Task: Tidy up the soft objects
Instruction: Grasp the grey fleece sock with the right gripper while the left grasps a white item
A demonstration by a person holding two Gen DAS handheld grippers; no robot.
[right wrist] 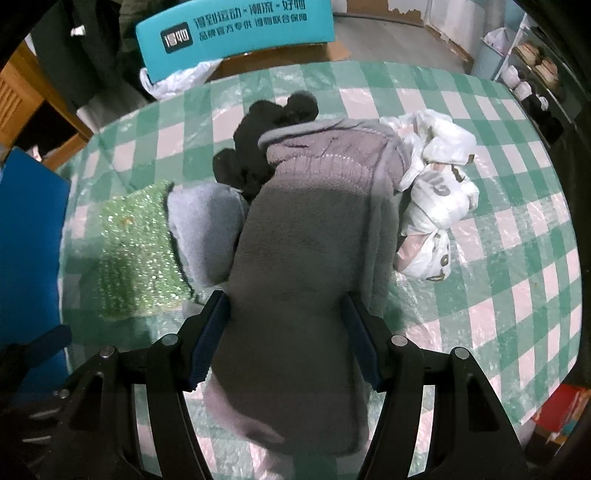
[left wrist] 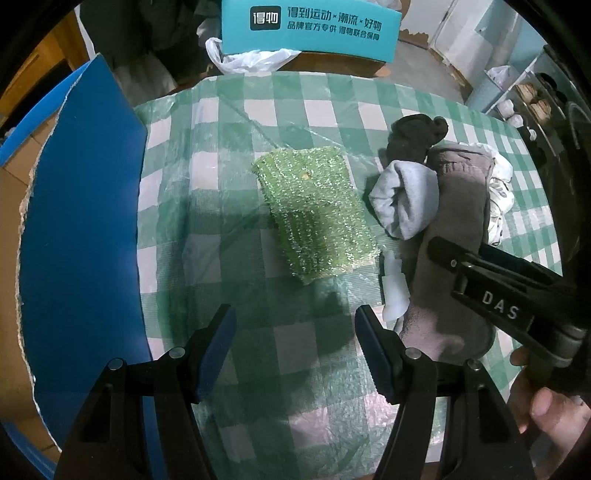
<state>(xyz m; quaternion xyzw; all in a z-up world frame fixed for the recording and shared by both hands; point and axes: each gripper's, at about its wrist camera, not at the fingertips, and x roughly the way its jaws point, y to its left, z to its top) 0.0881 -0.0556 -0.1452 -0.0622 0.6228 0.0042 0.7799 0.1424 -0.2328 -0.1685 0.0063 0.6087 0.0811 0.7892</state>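
A grey fleece slipper (right wrist: 306, 236) lies on the green checked tablecloth (right wrist: 517, 258), its heel end between the open jaws of my right gripper (right wrist: 286, 328); whether the pads touch it I cannot tell. Next to it are a light grey rolled sock (right wrist: 207, 221), a black soft item (right wrist: 266, 140), a glittery green cloth (right wrist: 136, 251) and crumpled white plastic bags (right wrist: 436, 192). In the left wrist view my left gripper (left wrist: 295, 347) is open and empty, just short of the green cloth (left wrist: 314, 206). The slipper (left wrist: 458, 206), sock (left wrist: 406, 199) and right gripper (left wrist: 480, 269) show at the right.
A blue cardboard box (left wrist: 81, 229) stands at the table's left edge, its flap raised. A teal printed box (left wrist: 310, 26) and a white bag (left wrist: 243, 59) sit beyond the far edge. Shelves with shoes (right wrist: 532, 70) stand at the far right.
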